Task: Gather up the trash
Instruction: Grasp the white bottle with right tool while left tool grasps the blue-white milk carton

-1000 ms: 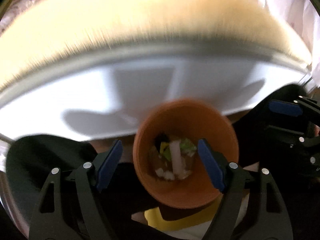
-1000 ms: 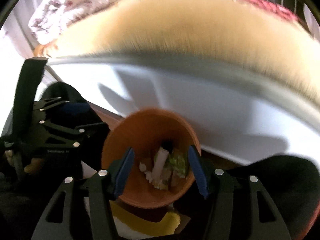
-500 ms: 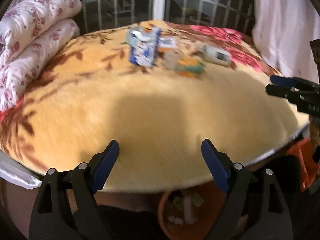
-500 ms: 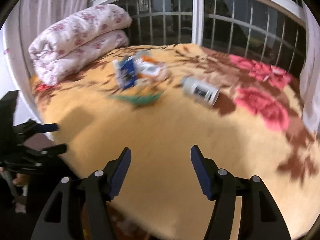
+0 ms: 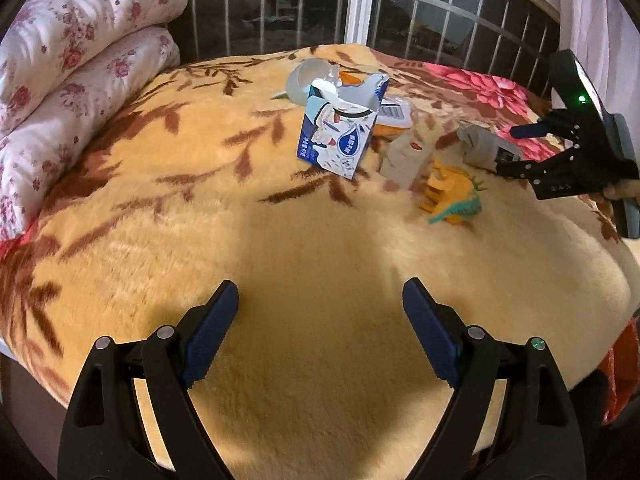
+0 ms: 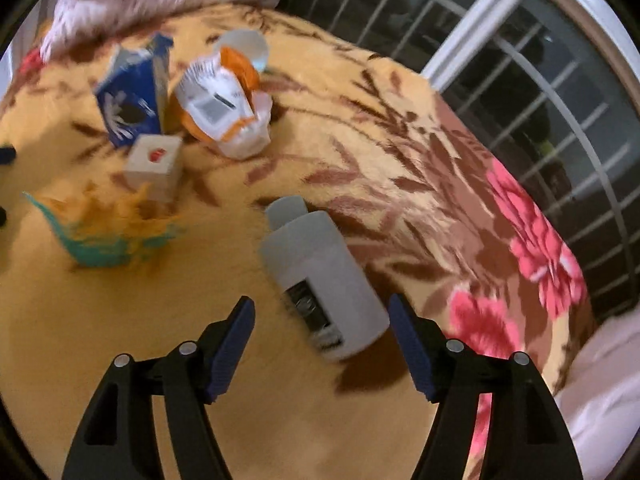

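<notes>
Two grippers hang over a bed covered by a yellow floral blanket point(image 5: 280, 260), both tilted downward toward it. Taking the blue milk carton point(image 5: 340, 136) as the landmark: it stands upright with its top torn open, near the middle of the blanket's far half. The left gripper point(image 5: 320, 320) is well on the near side of the carton, its fingers point(image 5: 212, 336) spread wide with only bare blanket between them, touching nothing. The right gripper point(image 6: 320, 340) is off to the carton's right, seen in the left wrist view as a black frame with part of a hand point(image 5: 620, 192) behind it. Its jaws are opening, and the lower end of a grey-white bottle point(image 6: 320, 276) lying on its side sits between the pads without being pressed; whether a pad brushes it cannot be told through the blur. A small beige box point(image 6: 154, 166) stands just beside the carton, on the bottle's side. An orange-and-white crumpled wrapper point(image 6: 224, 104) lies just behind the carton, with a clear plastic cup point(image 6: 244, 46) beyond that. An orange and teal toy point(image 5: 452, 196) lies near the box, between carton and bottle. A folded floral quilt point(image 5: 72, 60) is well apart to the carton's left.
</notes>
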